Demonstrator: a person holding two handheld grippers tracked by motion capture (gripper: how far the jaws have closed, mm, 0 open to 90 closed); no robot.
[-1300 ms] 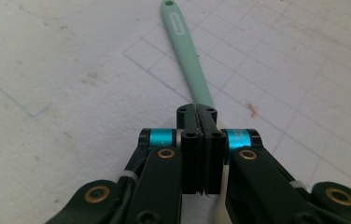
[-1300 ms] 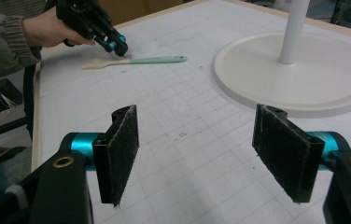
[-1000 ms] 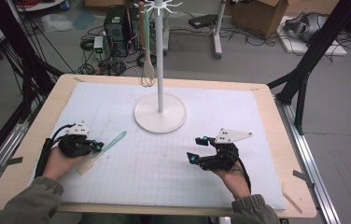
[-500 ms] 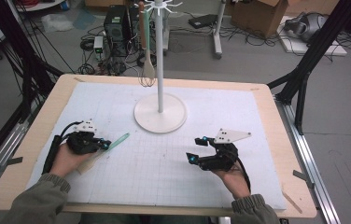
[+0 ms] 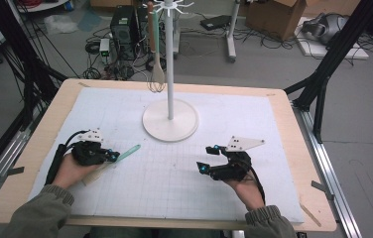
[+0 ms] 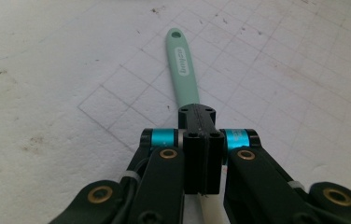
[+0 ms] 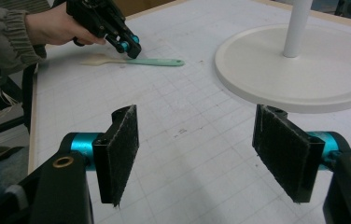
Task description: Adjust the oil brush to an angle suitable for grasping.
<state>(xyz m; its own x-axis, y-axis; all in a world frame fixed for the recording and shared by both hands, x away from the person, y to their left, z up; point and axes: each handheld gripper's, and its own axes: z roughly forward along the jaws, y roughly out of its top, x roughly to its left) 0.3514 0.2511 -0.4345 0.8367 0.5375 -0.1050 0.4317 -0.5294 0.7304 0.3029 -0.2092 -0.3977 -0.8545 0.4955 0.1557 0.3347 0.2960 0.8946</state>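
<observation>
White gridded mat (image 5: 254,134) covers wooden table (image 5: 50,114).

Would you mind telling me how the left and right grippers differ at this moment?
The left gripper is shut on the mint handle of the spatula; the right gripper stands open with nothing between its pads. The left touches its tool low on the mat, while the right holds off from everything. Both are black with blue accents, each in a hand.
</observation>
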